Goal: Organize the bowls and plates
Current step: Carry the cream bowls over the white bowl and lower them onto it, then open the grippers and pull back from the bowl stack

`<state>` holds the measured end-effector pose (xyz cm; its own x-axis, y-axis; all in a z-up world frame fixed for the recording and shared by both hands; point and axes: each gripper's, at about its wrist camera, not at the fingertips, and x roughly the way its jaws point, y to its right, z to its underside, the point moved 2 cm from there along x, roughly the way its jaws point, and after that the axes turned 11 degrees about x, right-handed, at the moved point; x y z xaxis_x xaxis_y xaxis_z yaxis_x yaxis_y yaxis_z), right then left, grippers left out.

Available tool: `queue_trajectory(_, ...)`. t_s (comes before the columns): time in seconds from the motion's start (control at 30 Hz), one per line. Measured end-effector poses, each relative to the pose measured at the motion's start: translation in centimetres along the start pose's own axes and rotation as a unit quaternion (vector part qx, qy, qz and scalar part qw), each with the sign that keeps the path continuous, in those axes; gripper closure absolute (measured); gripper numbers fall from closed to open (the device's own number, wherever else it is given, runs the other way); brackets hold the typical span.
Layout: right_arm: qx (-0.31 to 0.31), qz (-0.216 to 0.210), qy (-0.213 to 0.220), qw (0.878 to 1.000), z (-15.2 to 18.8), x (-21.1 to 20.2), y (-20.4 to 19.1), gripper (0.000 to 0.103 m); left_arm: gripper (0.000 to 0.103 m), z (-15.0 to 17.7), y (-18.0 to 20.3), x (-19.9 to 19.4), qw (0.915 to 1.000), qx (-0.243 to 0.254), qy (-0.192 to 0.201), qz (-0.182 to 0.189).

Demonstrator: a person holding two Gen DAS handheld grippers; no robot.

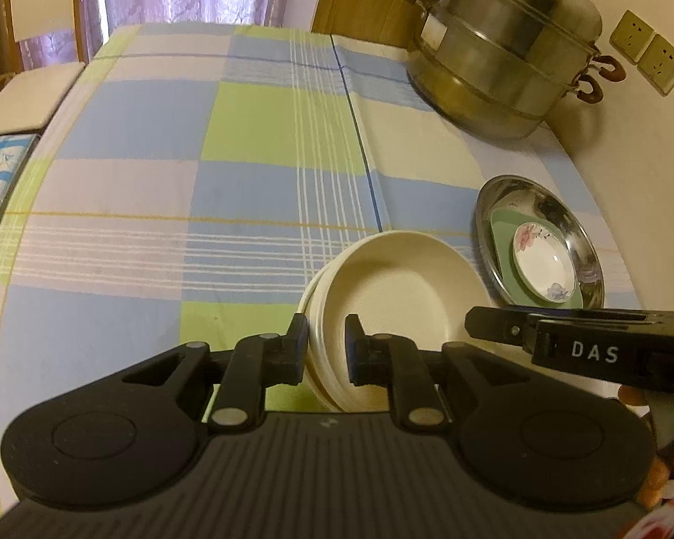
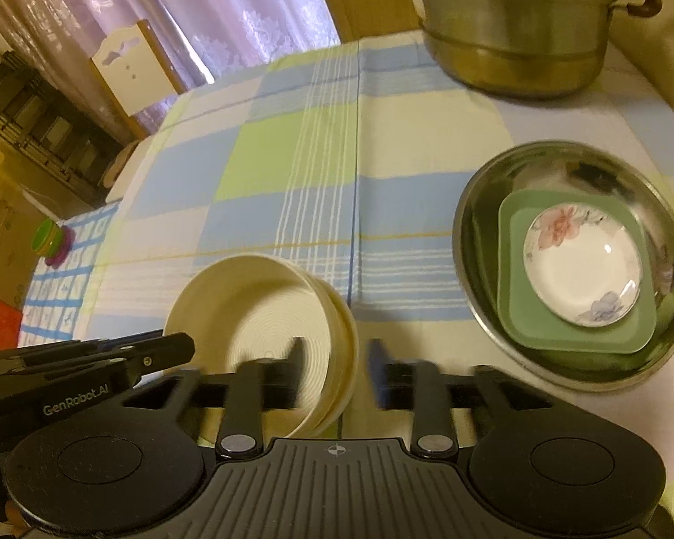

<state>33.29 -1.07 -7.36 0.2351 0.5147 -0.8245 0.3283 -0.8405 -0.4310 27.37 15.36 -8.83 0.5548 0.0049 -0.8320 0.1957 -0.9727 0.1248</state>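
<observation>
My left claw pinches the near-left rim of the cream bowls stack on the bench, while my right claw straddles its right rim, pads apart.

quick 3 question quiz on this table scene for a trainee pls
1. True or false: the floral saucer lies directly on the tablecloth.
2. Which tool clamps the cream bowls' rim? A left, B right, C neither.
3. Fill in: the green plate sits inside the steel ____.
Key: 1 false, it rests on the green plate. 2 A, the left tool. 3 basin.
</observation>
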Motion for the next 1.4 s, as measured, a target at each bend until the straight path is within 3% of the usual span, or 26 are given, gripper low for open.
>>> queue_trajectory(0.07, -0.003, -0.002, 0.008, 1.0, 0.0, -0.6, 0.0, 0.053, 0.087, 0.0, 0.1, -0.6, 1.0, 0.001, 0.005, -0.002)
queue_trajectory(0.57, -0.005, -0.05, 0.031, 0.998, 3.5, -6.8, 1.5, 0.047, 0.084, 3.4, 3.1, -7.6, 0.9985, 0.03, 0.032, -0.032)
queue_trajectory(0.9, -0.019, -0.066, 0.033, 0.997, 8.3, -10.9, 2.7, 0.043, 0.084, 8.4, 5.5, -10.9, 0.999, 0.022, 0.02, -0.034)
queue_trajectory(1.4, -0.061, -0.053, 0.005, 0.997, 15.0, -13.7, 5.2, 0.042, 0.084, 14.2, 10.1, -13.0, 0.9993, 0.017, -0.005, -0.033)
